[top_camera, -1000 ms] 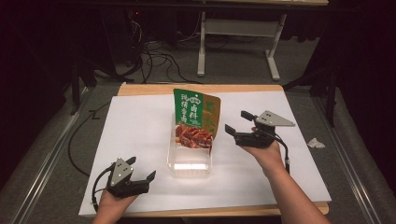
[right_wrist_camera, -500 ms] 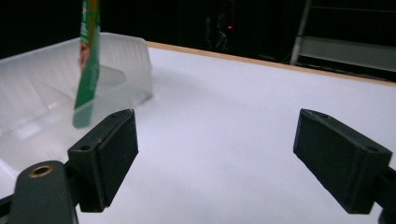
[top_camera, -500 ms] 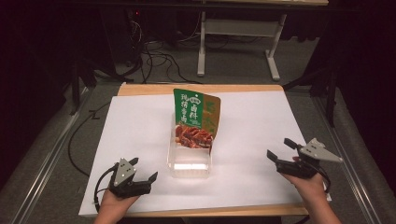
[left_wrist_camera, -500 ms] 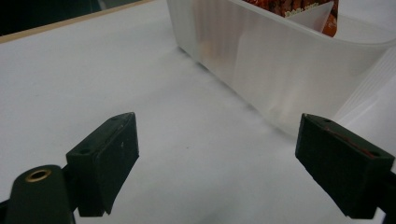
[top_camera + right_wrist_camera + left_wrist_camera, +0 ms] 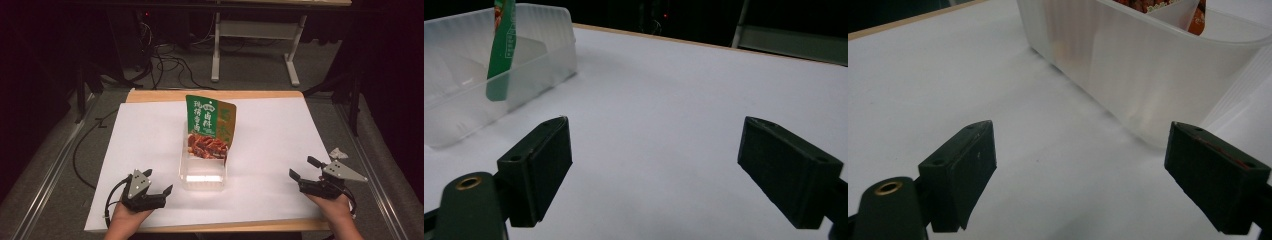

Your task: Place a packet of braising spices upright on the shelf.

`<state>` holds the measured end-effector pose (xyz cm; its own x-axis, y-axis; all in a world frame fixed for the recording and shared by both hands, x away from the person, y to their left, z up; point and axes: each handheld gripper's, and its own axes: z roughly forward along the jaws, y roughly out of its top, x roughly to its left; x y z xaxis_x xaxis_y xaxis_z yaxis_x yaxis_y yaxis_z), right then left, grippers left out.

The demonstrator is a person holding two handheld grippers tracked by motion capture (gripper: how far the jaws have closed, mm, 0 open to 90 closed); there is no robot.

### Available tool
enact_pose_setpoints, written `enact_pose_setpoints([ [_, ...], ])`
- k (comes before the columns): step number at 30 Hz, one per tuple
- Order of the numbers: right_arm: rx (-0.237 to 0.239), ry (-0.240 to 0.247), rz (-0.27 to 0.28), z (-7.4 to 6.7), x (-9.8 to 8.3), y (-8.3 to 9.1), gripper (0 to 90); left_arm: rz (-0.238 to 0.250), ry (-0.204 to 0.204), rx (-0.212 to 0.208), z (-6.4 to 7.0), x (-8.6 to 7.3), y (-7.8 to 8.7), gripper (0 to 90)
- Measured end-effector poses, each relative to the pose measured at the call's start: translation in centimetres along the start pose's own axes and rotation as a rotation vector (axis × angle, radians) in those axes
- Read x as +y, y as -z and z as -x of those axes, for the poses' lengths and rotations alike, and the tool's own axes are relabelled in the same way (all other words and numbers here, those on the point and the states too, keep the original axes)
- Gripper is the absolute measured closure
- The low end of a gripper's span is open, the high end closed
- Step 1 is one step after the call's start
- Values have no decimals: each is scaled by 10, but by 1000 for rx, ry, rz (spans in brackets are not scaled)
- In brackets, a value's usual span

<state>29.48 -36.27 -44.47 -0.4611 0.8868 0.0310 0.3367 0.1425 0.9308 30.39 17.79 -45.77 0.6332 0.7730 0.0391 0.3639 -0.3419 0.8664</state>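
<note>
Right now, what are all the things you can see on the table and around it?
Clear plastic tub: one, see-through, middle of the table.
Snack pouch: one, green and orange, standing in the tub's far end.
Table cover: one, white, over the wooden table.
Crumpled scrap: one, white, by the cover's right edge.
Cables: several, black, on the floor behind.
Frame: one, white metal, on the floor behind.
Left gripper: one, black, open, near-left.
Right gripper: one, black, open, near-right.
</note>
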Motion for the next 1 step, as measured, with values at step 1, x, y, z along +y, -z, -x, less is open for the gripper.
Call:
enact_pose_setpoints([
  [1,2,-4,2,1,0,0,146,3,3,2,0,0,1,136],
])
